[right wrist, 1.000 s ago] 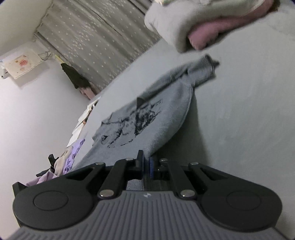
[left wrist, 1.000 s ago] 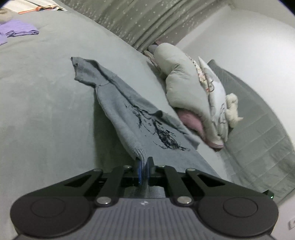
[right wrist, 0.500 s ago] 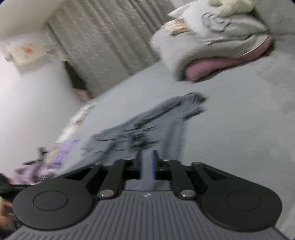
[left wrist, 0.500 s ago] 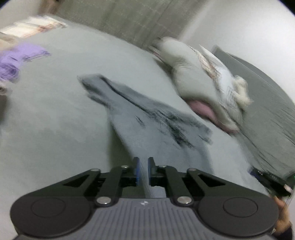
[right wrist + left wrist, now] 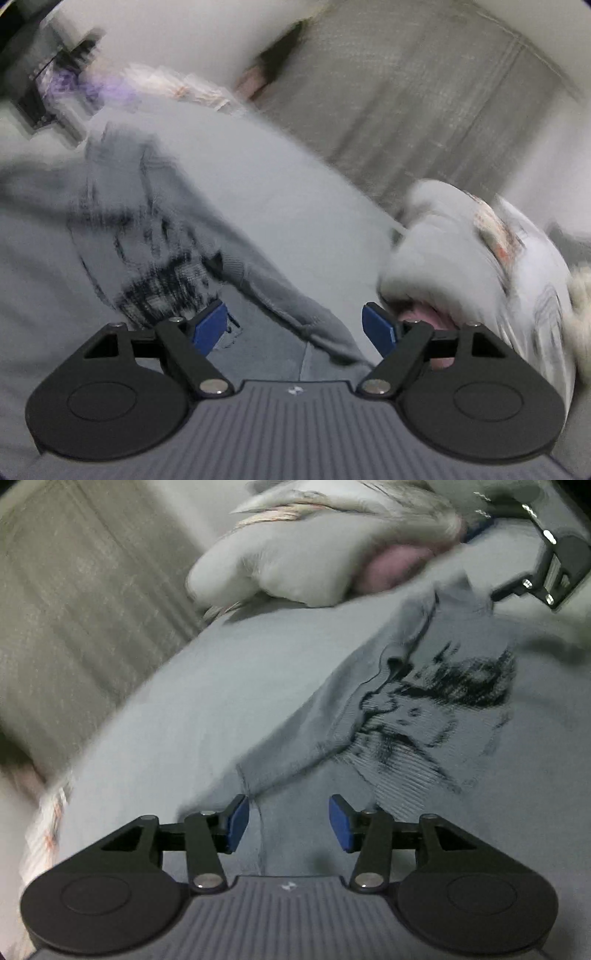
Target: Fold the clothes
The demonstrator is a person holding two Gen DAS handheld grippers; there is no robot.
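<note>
A wide grey-covered bed (image 5: pixel 192 686) fills both views. Only the left wrist view shows the right gripper (image 5: pixel 550 572) at its top right; purple clothes (image 5: pixel 92 86) are seen only in the right view. The grey knit sweater w/ black print (image 5: pixel 424 709) lies spread on the bed, one sleeve folded across, blurred. Left gripper (image 5: pixel 288 821) and right gripper jaws have just been opening; fabric lies between the blue pads, unpinched.
</note>
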